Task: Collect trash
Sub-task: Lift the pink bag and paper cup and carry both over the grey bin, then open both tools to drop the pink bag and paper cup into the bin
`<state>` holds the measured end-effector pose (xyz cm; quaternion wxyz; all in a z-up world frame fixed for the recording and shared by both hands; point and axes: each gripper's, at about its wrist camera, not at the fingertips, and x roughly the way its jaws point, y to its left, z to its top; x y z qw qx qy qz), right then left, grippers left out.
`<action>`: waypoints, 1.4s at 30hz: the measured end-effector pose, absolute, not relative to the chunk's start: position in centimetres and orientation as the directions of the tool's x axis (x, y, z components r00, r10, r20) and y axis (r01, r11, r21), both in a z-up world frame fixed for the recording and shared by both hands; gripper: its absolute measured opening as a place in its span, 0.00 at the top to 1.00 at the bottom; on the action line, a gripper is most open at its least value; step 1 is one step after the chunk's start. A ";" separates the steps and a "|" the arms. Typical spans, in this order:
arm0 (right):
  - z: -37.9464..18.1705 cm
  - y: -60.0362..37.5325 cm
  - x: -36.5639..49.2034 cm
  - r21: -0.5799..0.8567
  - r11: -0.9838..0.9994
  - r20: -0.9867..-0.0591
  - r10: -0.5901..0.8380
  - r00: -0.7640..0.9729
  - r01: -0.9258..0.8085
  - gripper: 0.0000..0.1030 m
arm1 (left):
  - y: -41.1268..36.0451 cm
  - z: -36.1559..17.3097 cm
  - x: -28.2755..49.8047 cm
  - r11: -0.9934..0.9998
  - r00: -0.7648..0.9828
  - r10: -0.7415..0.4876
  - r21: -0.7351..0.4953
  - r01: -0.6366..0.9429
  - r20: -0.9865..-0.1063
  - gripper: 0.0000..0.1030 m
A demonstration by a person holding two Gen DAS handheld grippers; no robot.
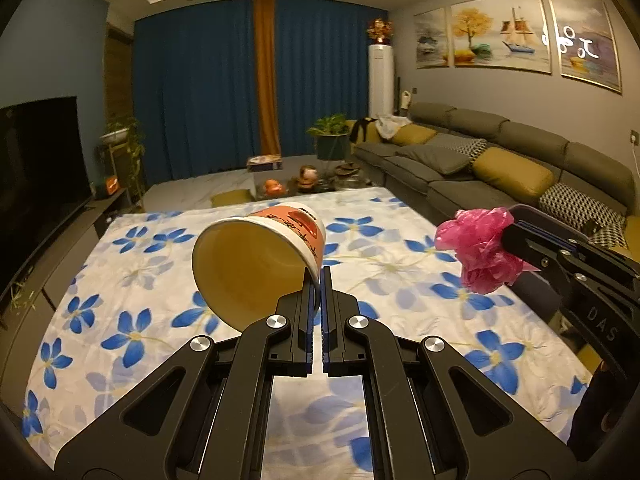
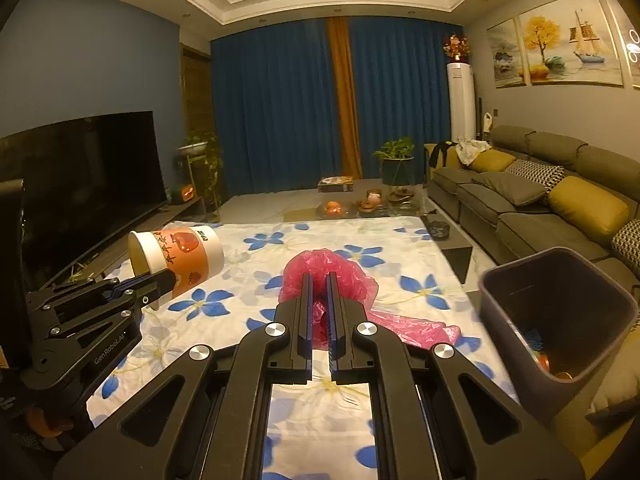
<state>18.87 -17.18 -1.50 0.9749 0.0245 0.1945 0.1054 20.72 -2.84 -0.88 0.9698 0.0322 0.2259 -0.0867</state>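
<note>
My left gripper [image 1: 319,276] is shut on the rim of an orange-and-white paper cup [image 1: 256,256], which hangs tilted with its mouth toward the camera above the flowered cloth [image 1: 120,280]. In the right wrist view the same cup [image 2: 180,258] shows at the left, pinched by the left gripper [image 2: 158,286]. My right gripper [image 2: 319,280] is shut on a crumpled pink plastic bag [image 2: 344,276], lifted off the cloth with a loose end trailing to the right. From the left wrist view, the bag [image 1: 480,248] bulges out of the right gripper [image 1: 510,226].
A dark bin [image 2: 560,312] with some trash inside stands at the table's right edge, close to my right gripper. A grey sofa [image 2: 540,200] runs along the right wall, a television [image 2: 80,184] along the left. A low table with small objects [image 2: 360,204] lies beyond the cloth.
</note>
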 end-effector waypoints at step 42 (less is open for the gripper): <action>-3.2 -39.4 19.2 0.133 0.967 -0.370 -0.155 0.916 0.217 0.93 | -28.2 -2.9 25.3 0.794 0.713 -0.536 0.017 0.608 -0.452 0.98</action>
